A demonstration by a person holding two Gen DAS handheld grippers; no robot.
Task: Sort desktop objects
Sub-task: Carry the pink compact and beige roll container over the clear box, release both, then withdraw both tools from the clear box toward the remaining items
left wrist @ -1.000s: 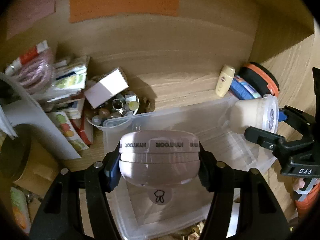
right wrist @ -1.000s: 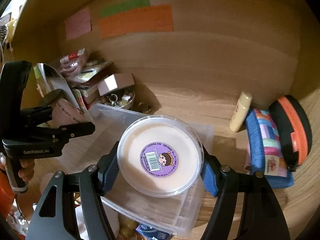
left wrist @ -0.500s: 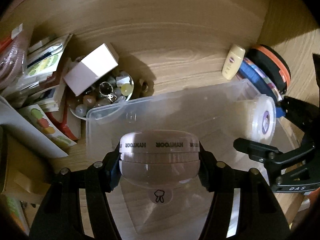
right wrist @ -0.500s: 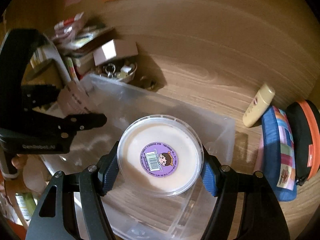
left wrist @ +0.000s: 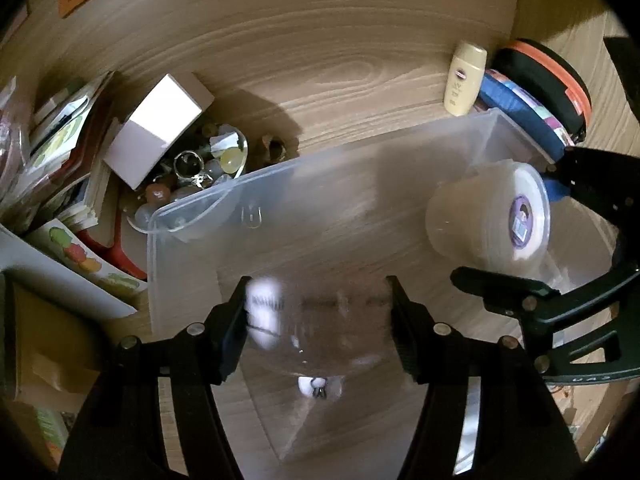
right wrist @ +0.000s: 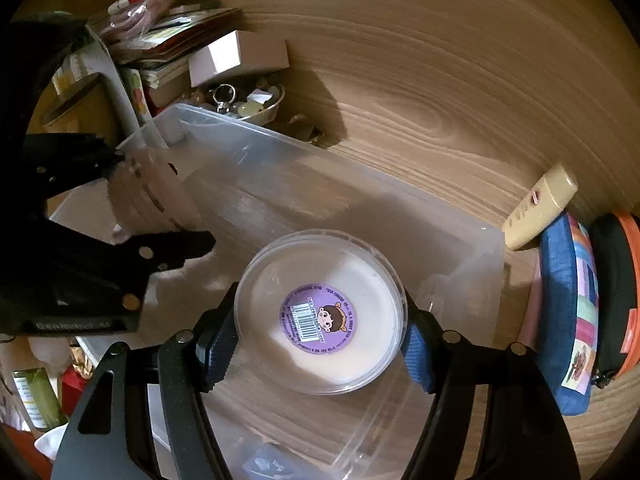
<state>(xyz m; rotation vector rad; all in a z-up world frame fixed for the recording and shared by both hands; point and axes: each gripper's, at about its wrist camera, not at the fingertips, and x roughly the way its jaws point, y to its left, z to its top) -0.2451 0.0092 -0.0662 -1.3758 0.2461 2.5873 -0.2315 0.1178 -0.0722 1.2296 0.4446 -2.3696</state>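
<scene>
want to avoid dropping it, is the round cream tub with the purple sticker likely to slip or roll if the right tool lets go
The round cream plastic tub with the purple sticker looks smooth-walled, so it may slip in the right tool, which pinches only its curved sides. Being round and held on edge, it would probably roll or topple once released. It hangs over the clear plastic storage bin, whose walls should likely contain it.

A home desk corner, by the look of it: a wood-grain desktop (left wrist: 328, 64) walled in by matching wood panels, crowded with personal clutter. A stack of booklets and packets (left wrist: 68, 152) leans at the left beside a small bowl of trinkets (left wrist: 200, 168), with a white carton (left wrist: 156, 132) on top. A sunscreen bottle (left wrist: 464, 78) and 2 zip pouches (right wrist: 588, 300) sit opposite.
</scene>
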